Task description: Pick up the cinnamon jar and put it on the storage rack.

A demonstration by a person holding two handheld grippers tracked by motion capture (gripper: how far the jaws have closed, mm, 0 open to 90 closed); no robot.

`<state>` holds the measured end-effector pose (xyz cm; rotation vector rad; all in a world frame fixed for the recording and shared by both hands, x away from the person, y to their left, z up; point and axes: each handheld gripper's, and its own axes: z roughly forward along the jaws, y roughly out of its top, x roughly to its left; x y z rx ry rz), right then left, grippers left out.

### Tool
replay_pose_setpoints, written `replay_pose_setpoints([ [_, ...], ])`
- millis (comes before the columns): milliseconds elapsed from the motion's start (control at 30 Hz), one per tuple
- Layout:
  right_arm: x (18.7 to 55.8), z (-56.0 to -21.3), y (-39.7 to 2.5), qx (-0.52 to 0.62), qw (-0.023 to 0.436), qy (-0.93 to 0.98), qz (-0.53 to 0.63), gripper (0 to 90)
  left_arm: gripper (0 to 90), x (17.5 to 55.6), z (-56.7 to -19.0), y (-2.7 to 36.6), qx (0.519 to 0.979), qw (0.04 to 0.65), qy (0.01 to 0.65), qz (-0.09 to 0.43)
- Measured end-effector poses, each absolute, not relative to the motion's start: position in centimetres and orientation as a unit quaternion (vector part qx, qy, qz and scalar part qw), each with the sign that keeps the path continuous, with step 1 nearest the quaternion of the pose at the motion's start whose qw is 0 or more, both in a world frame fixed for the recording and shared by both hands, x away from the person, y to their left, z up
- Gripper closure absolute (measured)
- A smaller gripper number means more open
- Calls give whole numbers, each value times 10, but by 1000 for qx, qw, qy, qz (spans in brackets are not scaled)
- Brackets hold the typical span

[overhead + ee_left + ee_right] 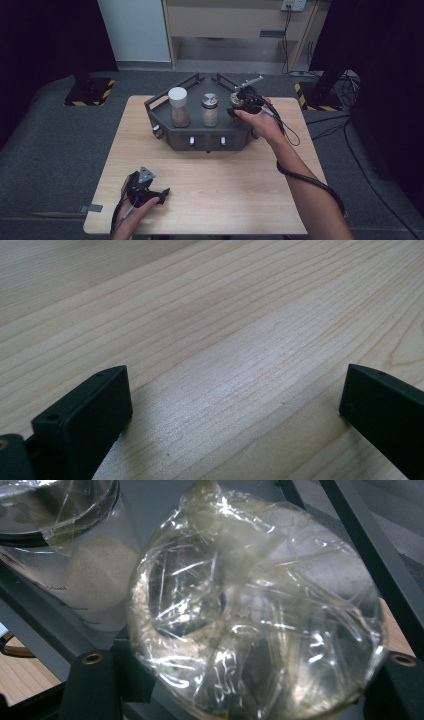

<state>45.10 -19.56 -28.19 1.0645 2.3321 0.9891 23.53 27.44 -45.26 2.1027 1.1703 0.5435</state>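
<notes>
Wooden table [210,185] holds a rack [200,132]; right gripper [240,680] straddles its rightmost jar [255,615], whether it's pinching yet I can't tell, and that film-wrapped top looks slick and crinkly, so I'd grab low on the sides, while left gripper [235,405] sits spread wide, well in front of the rack.

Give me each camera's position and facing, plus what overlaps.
High view: above the person's side, looking forward and down on table, rack, both forearms.
Left gripper view: rides left tool, faces bare tabletop; jaws apart.
Right gripper view: rides right tool, faces film-covered jar.
Shared: that jar and the sand jar.

Left tool [150,194] agape, right tool [239,106] clamped.
</notes>
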Motion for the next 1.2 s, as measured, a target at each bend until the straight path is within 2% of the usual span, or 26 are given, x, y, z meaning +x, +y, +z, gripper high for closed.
replay_pose_setpoints([
  [1100,451,-292,-206,388,186,821,375,307,0,235,-453,274,804,331,448,208],
  [1200,451,-292,-206,378,188,826,374,219,0,235,-453,274,804,331,448,208],
])
